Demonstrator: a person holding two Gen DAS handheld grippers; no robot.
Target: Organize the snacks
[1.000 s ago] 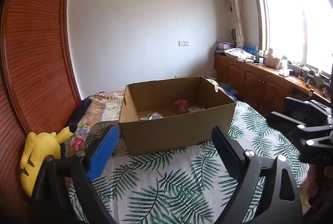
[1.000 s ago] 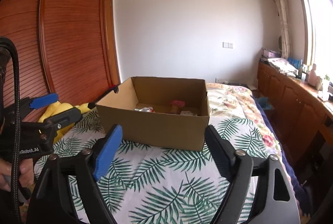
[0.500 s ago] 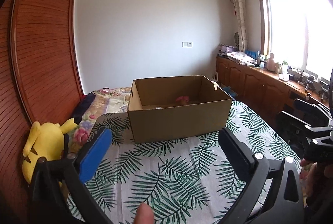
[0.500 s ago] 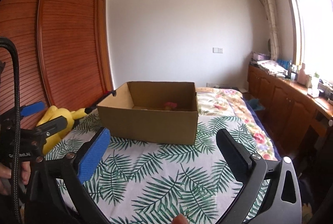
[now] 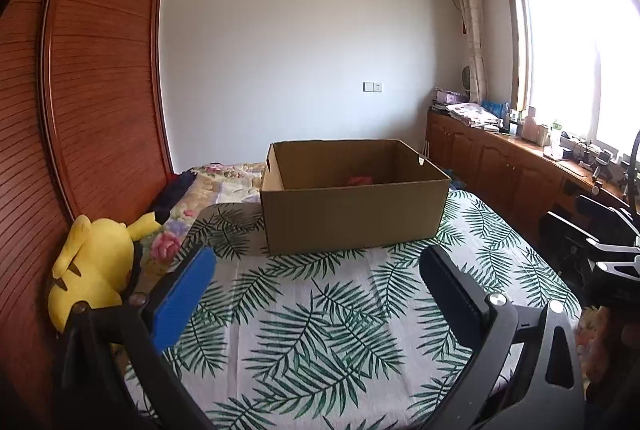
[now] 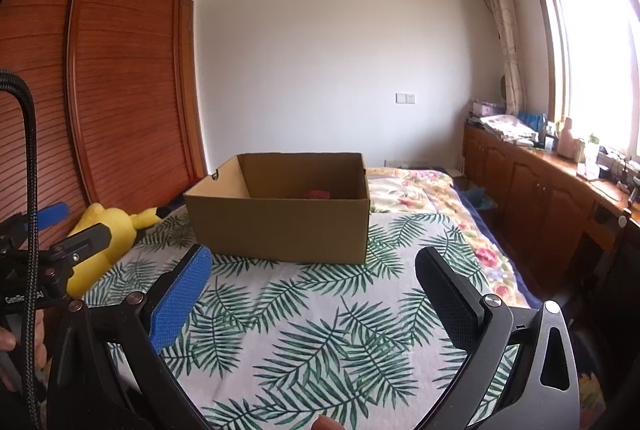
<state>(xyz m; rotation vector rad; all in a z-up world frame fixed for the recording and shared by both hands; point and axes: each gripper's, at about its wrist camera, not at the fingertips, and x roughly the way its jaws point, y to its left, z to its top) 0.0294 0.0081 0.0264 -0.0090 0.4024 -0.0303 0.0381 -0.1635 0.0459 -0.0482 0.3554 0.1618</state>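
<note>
Ahead, cardboard box (image 5: pixel 354 216) well beyond both grippers' empty, spread jaws

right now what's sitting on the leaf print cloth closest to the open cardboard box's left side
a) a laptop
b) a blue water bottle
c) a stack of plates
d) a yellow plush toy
d: a yellow plush toy lies against the wooden wardrobe at the left edge of the leaf-print cloth, left of the cardboard box; the right wrist view shows it there too, and no bottle, plates or laptop are on the cloth.
</note>
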